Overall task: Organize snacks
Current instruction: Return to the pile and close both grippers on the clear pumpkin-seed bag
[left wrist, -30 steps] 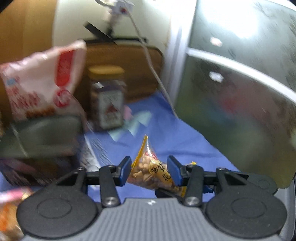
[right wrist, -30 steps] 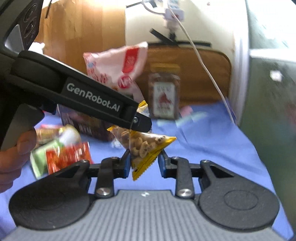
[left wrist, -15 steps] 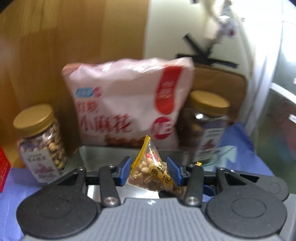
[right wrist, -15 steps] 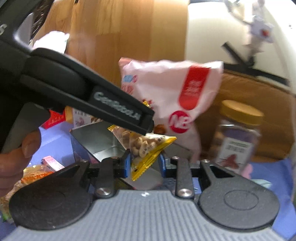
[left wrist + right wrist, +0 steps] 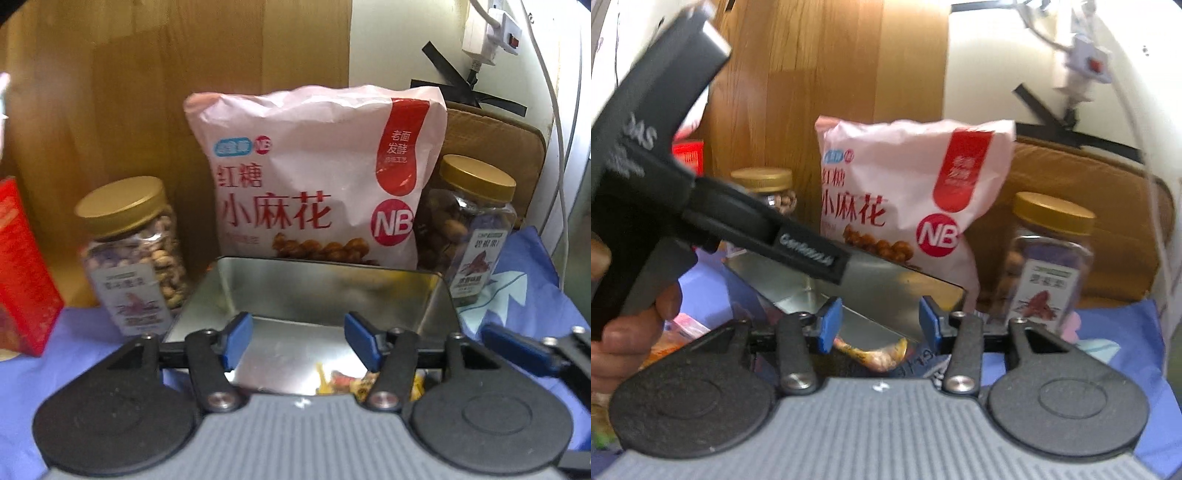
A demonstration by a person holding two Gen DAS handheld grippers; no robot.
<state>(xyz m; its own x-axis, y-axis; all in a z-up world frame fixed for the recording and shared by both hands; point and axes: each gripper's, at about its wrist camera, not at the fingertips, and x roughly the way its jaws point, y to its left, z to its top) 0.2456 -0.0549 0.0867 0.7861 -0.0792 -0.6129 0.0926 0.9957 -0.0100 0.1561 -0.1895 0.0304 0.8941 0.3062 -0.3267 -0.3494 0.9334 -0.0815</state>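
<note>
A: Where had the snacks ended up?

B: In the metal tin [image 5: 325, 295], or at least low at its near end. From the left camera a yellow packet [image 5: 347, 384] lay on the shiny floor just below the left gripper [image 5: 297, 341]. From the right camera another small yellow packet [image 5: 875, 352] sat under the right gripper [image 5: 877, 325], though I could not tell whether it was fully inside the rim.

A: And the fingers?

B: Both pairs had just been opening, and nothing was between them; both stood released.

A: What could have gone wrong from there?

B: The two grippers were crowded over one tin, so pulling back carelessly might have knocked them together or nudged the tin across the blue cloth [image 5: 532, 280] on the worktop. The tall pink bag [image 5: 314, 177] leaned right behind the tin, with a jar [image 5: 133, 251] on either side; a shove could have tipped those.
</note>
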